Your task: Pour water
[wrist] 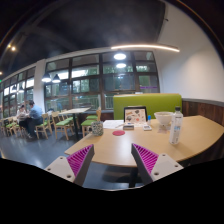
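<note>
A clear plastic water bottle (177, 128) stands upright on the wooden table (150, 143), ahead and to the right of my fingers. Just behind it to the left sits a pale cup or bowl (163, 119). My gripper (112, 163) hovers over the table's near edge, well short of the bottle. It is open, its two magenta pads (146, 157) wide apart with only bare tabletop and floor between them.
A tablet or laptop (135, 115) stands at the table's middle, with a pink item (119, 131) and a white paper (113, 125) near it. A green sofa (147, 102) backs the table. Farther left are other tables, green chairs (64, 124) and seated people (32, 113) by the windows.
</note>
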`<state>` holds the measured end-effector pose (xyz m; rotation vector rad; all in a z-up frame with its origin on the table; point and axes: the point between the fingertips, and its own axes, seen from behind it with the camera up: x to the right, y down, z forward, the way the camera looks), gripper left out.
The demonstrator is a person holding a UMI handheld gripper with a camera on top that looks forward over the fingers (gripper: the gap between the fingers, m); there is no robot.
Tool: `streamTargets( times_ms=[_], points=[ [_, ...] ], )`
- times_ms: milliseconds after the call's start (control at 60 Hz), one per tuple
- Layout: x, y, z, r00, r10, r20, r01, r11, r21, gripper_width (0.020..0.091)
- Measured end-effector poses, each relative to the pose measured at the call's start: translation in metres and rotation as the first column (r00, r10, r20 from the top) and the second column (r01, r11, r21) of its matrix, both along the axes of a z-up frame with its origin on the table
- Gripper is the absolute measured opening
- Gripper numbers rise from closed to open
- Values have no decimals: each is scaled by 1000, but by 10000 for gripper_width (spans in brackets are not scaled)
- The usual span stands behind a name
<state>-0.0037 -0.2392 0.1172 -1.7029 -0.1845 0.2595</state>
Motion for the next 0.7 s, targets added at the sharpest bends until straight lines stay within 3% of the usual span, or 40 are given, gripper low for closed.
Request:
streamTargets(
  times_ms=[217, 483, 700],
  points=[
    [41, 19, -11, 998, -61, 5, 61, 998, -2, 813],
    [181, 99, -10, 952, -297, 81, 295, 955, 26, 811],
    [264, 192, -8, 915, -393, 96, 389, 919, 58, 802]
  ],
)
